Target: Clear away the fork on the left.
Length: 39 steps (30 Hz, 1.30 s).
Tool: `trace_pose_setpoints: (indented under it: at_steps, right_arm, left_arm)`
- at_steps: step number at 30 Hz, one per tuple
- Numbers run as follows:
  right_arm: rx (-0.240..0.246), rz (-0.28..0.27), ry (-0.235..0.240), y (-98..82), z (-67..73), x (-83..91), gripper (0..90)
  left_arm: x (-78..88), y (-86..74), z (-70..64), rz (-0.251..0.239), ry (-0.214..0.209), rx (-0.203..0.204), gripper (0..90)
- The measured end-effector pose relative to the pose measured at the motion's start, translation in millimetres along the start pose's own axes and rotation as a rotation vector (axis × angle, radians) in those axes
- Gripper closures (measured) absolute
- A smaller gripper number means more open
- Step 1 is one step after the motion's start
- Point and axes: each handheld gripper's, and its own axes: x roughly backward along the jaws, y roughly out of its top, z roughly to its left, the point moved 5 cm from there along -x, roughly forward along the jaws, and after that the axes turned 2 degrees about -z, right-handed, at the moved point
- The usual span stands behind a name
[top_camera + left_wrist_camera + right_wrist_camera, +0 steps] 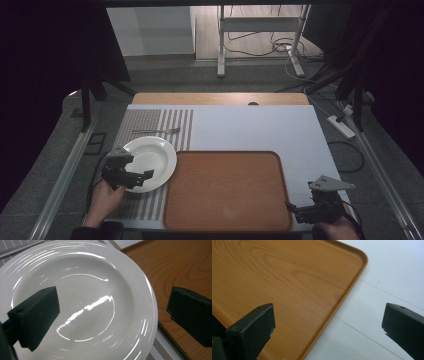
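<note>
White round ceramic plate (150, 159) sits on a striped grey placemat (150, 125) on my worktop (260, 125), touching the left edge of a rectangular wooden tray (227, 190). My left gripper (131, 175) hovers over the plate, jaws spread; my right gripper (300, 212) straddles the tray's near right corner, jaws spread. A metal fork (156, 131) lies beyond the plate.

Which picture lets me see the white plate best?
The left gripper view: the white plate sits close up between open jaws, its shiny rim and ridges clear. The high view shows the whole plate, small, on a striped mat beside the wooden tray. The right gripper view looks at the tray's corner.
</note>
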Motion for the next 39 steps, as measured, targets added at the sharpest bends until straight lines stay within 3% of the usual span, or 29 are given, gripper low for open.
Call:
trace_pose_setpoints:
  at_steps: [3,9,12,16,26,33,39]
  right_arm:
    - [0.000,0.000,0.000,0.0,0.0,0.0,0.0]
    - [0.000,0.001,0.000,0.0,0.0,-0.1,0.0]
    - [0.000,0.003,0.000,0.0,0.1,-0.2,0.0]
    - [0.000,0.003,0.000,0.0,0.1,-0.3,0.0]
    - [0.000,0.003,0.002,-0.1,0.1,-0.3,0.0]
    - [0.000,0.003,0.002,-0.1,-0.1,-0.2,0.0]
    - [0.000,0.003,0.002,-0.2,-0.1,-0.3,0.0]
  left_arm:
    - [-1.7,3.9,4.4,-0.008,-0.006,-0.005,0.0]
    - [-6.3,11.9,13.7,-0.031,-0.031,0.028,0.0]
    - [-10.1,16.2,17.3,-0.022,-0.029,0.027,0.0]
    - [-15.6,25.0,22.0,-0.014,-0.044,0.056,0.0]
    - [-28.3,39.1,36.4,0.026,-0.015,0.050,0.0]
    - [-39.8,49.6,50.3,0.058,0.057,0.053,0.0]
    - [-50.3,55.3,62.3,0.091,0.056,0.072,0.0]
